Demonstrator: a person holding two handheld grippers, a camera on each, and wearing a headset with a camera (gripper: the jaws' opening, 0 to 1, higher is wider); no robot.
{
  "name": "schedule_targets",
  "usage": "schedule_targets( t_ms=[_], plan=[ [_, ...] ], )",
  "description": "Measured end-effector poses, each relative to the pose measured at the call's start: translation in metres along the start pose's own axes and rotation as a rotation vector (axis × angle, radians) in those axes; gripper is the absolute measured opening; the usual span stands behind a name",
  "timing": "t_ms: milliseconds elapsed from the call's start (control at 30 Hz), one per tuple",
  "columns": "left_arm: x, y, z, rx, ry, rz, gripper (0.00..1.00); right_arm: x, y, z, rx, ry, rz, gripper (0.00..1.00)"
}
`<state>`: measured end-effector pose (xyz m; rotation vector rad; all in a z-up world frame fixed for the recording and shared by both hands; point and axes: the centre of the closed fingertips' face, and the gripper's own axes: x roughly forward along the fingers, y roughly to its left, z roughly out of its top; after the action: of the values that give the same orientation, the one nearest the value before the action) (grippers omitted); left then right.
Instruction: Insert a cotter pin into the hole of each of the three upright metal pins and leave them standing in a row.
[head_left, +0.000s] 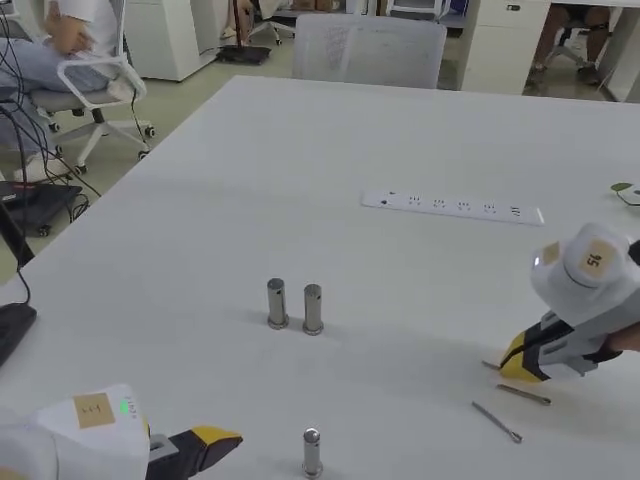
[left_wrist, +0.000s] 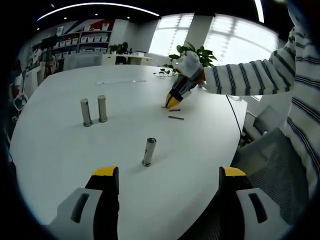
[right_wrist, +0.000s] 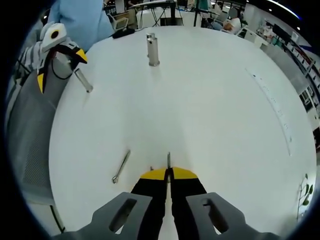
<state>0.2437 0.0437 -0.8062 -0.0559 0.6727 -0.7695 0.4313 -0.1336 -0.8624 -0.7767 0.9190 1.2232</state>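
Head view first: a pair of metal pins (head_left: 277, 303) stands upright, side by side, out on the white counter (head_left: 200, 200). A third pin (head_left: 312, 452) stands alone nearer the person, well apart from the pair.

Over on the right, the right claw (head_left: 520, 365) is down low, yellow tips at the counter surface. Right gripper view gives the close look: it is clenched, jaws pressed together on a cotter pin (right_wrist: 168, 160) whose thin end pokes out ahead of the tips. A second cotter pin (right_wrist: 121, 166) lies loose on the counter just beside the claw. In the head view a third cotter pin (head_left: 524, 395) lies flat close by the claw's tips.

Now the left claw (left_wrist: 169, 172): released, jaws spread wide, nothing between them. It hovers near the lone third pin, which stands straight ahead of it in the left gripper view. A white power strip (head_left: 452, 206) lies farther back on the counter.
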Motion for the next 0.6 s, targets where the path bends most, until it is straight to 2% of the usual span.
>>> schedule_targets(
  t_ms=[600],
  plan=[
    [-0.0009, -0.0007, 0.0015, 0.008, -0.003, -0.004, 0.81, -0.0042, 0.0020, -0.0006, -0.022, 0.032, 0.001, 0.02]
  ],
)
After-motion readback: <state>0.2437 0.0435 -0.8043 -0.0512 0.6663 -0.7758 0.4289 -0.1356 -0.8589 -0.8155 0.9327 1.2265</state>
